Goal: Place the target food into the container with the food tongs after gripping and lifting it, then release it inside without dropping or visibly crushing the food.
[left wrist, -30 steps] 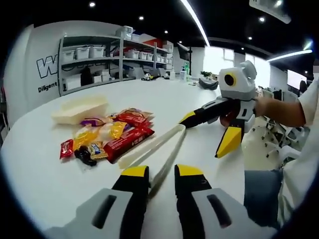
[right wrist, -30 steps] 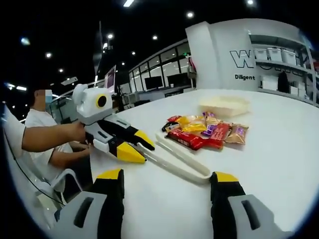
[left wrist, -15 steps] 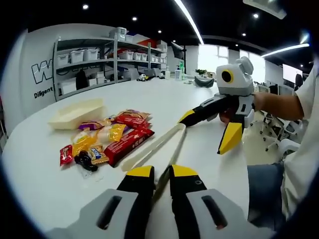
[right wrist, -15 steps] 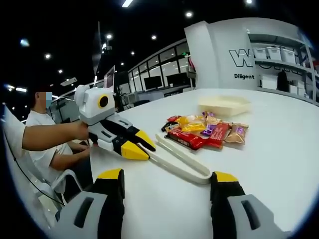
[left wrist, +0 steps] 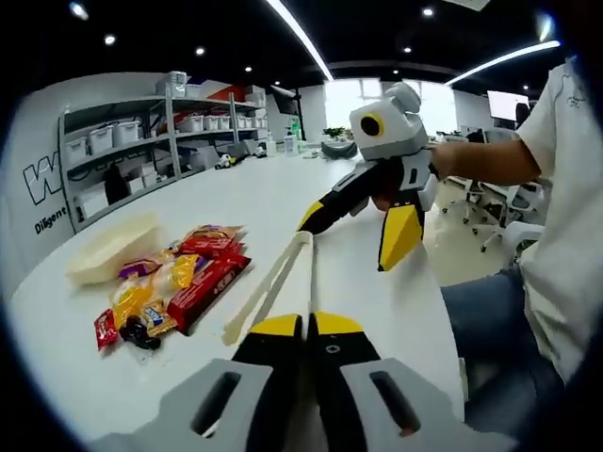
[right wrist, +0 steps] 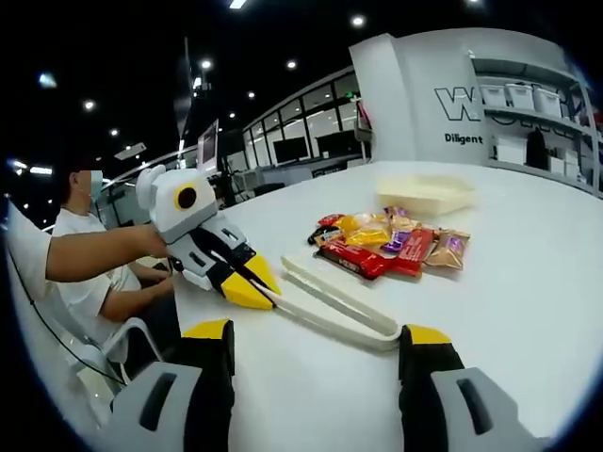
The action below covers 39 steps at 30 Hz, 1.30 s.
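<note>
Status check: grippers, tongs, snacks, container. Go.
Left gripper shut on tongs; right gripper open by their far end. Snack pile untouched, container beyond. Nothing in the way.

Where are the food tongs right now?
The food tongs lie on the white table beside the snack pile, one end in the closed left gripper, the other between the open right gripper's jaws.

1 tongs point(right wrist: 334, 303), 1 tray point(right wrist: 424, 196), approx. 8 snack packets point(right wrist: 386, 245), 2 grippers.
</note>
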Motion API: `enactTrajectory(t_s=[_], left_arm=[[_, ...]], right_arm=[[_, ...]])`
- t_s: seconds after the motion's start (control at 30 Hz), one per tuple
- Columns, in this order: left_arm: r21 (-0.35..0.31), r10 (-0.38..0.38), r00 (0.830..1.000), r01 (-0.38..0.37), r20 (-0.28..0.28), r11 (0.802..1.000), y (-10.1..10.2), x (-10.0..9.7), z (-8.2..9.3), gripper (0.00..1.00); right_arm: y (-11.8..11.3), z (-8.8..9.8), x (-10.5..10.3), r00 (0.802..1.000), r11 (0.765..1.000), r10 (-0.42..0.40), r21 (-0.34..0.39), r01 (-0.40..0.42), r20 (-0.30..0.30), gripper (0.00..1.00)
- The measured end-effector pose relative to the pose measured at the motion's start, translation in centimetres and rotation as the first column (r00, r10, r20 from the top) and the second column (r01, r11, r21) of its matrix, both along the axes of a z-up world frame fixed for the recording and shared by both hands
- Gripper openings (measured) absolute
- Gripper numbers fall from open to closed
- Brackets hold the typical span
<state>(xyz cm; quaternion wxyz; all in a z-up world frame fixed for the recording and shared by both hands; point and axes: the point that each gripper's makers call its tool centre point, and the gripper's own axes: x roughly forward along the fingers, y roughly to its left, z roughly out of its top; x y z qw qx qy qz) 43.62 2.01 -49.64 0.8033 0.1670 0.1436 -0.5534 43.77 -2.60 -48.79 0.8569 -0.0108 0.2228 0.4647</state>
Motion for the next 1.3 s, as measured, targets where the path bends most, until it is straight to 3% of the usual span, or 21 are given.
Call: enactTrajectory(t_s=[0.17, 0.3, 0.37, 0.5, 0.6, 0.7, 0.77, 0.83, 0.93, 1.03, 1.3], left_arm=[[0.000, -0.004, 1.000, 0.004, -0.022, 1.000, -0.3, -0.5, 0.4, 0.01], [-0.046, -0.009, 1.000, 0.007, -0.025, 0.999, 0.0, -0.5, 0.7, 0.01], [-0.105, -0.010, 0.997, 0.002, -0.072, 0.994, -0.2, -0.9, 0.9, 0.01], [-0.214, -0.025, 0.997, 0.009, -0.072, 0.977, -0.4, -1.6, 2.7, 0.01], [-0.290, -0.071, 0.995, 0.047, -0.072, 0.956, -0.8, -2.5, 4.3, 0.01], [-0.302, -0.066, 0.995, 0.040, -0.077, 0.952, -0.8, -2.5, 4.8, 0.01], [-0.303, -0.063, 0.995, 0.036, -0.079, 0.952, -0.9, -2.4, 5.0, 0.01], [-0.302, -0.065, 0.995, 0.038, -0.078, 0.952, -0.8, -2.5, 5.2, 0.01], [-0.339, -0.086, 0.992, 0.051, -0.089, 0.939, -0.9, -3.1, 6.0, 0.01], [-0.412, -0.109, 0.988, 0.056, -0.105, 0.909, -1.0, -3.5, 7.4, 0.01], [-0.472, -0.156, 0.982, 0.089, -0.105, 0.877, -1.3, -4.4, 9.3, 0.01]], right_arm=[[-0.4, -0.1, -0.2, 1.000, 1.000, -0.002, -0.009, 0.002, 0.001, 0.66], [-0.6, 1.0, 0.0, 1.000, 0.999, -0.012, 0.046, 0.012, -0.005, 0.65], [-0.7, 1.2, 0.1, 1.000, 0.998, -0.013, 0.056, 0.014, -0.016, 0.64], [-0.5, 1.7, -0.2, 1.000, 0.997, 0.001, 0.072, -0.001, 0.002, 0.67], [0.4, 2.0, -1.0, 0.998, 0.992, 0.054, 0.114, -0.051, -0.024, 0.66], [1.1, 2.8, -1.4, 0.997, 0.988, 0.078, 0.135, -0.077, -0.006, 0.65], [1.7, 3.5, -1.2, 0.997, 0.981, 0.064, 0.184, -0.055, -0.048, 0.65], [2.2, 4.6, -1.2, 0.996, 0.969, 0.080, 0.238, -0.067, -0.043, 0.64], [2.3, 5.4, -1.2, 0.996, 0.962, 0.082, 0.263, -0.070, -0.035, 0.62], [2.9, 6.6, -1.8, 0.990, 0.939, 0.124, 0.331, -0.096, -0.066, 0.57], [3.5, 8.4, -2.8, 0.984, 0.919, 0.179, 0.354, -0.171, 0.011, 0.55]])
